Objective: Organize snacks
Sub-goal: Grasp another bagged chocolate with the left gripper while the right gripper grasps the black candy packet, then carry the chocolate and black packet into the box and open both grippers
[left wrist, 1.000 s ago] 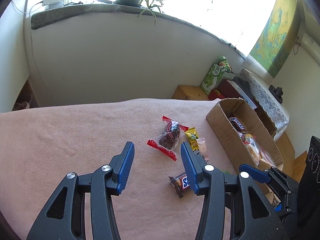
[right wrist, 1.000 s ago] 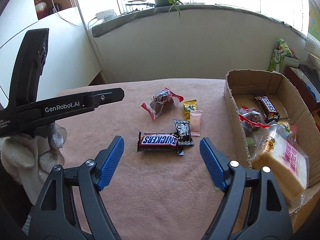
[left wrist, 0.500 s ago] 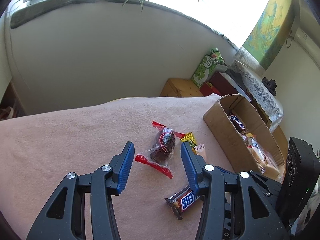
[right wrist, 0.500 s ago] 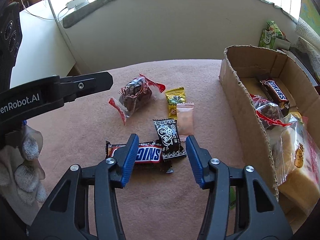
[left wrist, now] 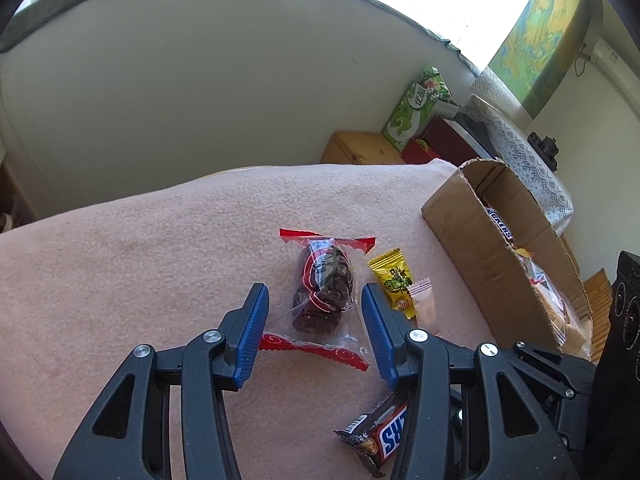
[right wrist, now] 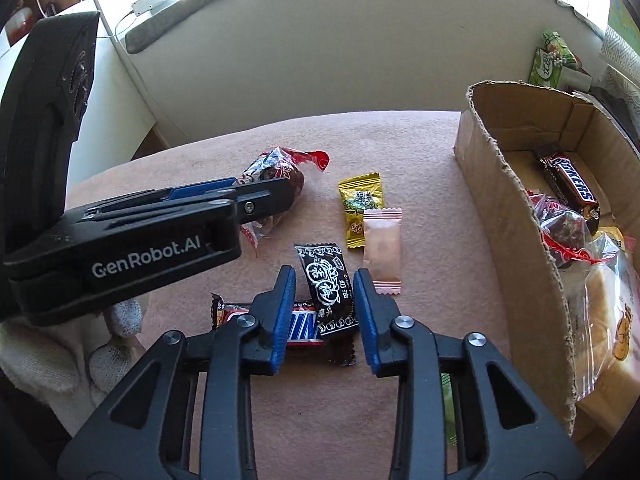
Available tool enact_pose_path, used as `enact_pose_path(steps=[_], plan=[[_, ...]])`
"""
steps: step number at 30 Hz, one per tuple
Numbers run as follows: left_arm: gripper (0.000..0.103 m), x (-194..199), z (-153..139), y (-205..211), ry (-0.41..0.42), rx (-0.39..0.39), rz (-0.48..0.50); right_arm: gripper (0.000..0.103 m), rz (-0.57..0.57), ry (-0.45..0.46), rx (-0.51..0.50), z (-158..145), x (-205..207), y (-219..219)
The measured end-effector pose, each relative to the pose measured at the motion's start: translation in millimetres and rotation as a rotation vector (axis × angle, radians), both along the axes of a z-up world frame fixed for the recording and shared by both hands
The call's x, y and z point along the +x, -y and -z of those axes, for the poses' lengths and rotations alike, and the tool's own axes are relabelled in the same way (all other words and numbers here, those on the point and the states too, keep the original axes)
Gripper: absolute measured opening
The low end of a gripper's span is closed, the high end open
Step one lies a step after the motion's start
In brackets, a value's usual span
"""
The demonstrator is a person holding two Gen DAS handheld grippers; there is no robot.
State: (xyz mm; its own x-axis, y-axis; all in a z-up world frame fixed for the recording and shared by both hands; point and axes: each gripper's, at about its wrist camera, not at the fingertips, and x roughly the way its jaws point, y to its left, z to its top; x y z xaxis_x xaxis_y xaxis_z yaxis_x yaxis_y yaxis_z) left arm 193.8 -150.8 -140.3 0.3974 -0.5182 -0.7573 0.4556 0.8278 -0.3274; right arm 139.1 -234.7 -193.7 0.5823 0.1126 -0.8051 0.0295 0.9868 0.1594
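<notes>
Both grippers have come down closer. Left wrist view: left gripper (left wrist: 314, 322), partly open, sits around the red-ended cake bag (left wrist: 322, 294), mid-frame. Right wrist view: right gripper (right wrist: 323, 308) is closing around the black candy (right wrist: 329, 286), low centre; pinch its middle, missing the Snickers bar (right wrist: 298, 326).

Bright daylight pours from the blown-out window (left wrist: 460, 4); focus is sharp, straight lines bow, and corners go black.
</notes>
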Motion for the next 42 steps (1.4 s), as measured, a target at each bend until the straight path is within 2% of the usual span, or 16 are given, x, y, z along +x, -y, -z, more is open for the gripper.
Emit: enact_pose_path(steps=[5, 7, 13, 27, 34, 42], plan=[[0.042, 3, 4, 0, -0.004, -0.003, -0.007, 0.029, -0.010, -0.020, -0.005, 2, 7, -1], [0.037, 2, 3, -1, 0.005, -0.004, -0.004, 0.021, -0.009, -0.016, 0.009, 1, 10, 1], [0.033, -2, 0, -3, 0.041, 0.016, -0.016, 0.021, -0.005, -0.005, 0.009, 1, 10, 1], [0.032, -23, -29, -17, 0.104, 0.002, -0.052, 0.021, -0.010, 0.068, 0.045, -15, -19, 6], [0.032, -42, -50, -11, 0.145, -0.017, -0.050, 0.021, -0.016, 0.125, 0.073, -37, -37, 14], [0.032, -62, -65, 5, 0.183, -0.041, -0.023, 0.021, -0.016, 0.178, 0.061, -61, -61, 33]])
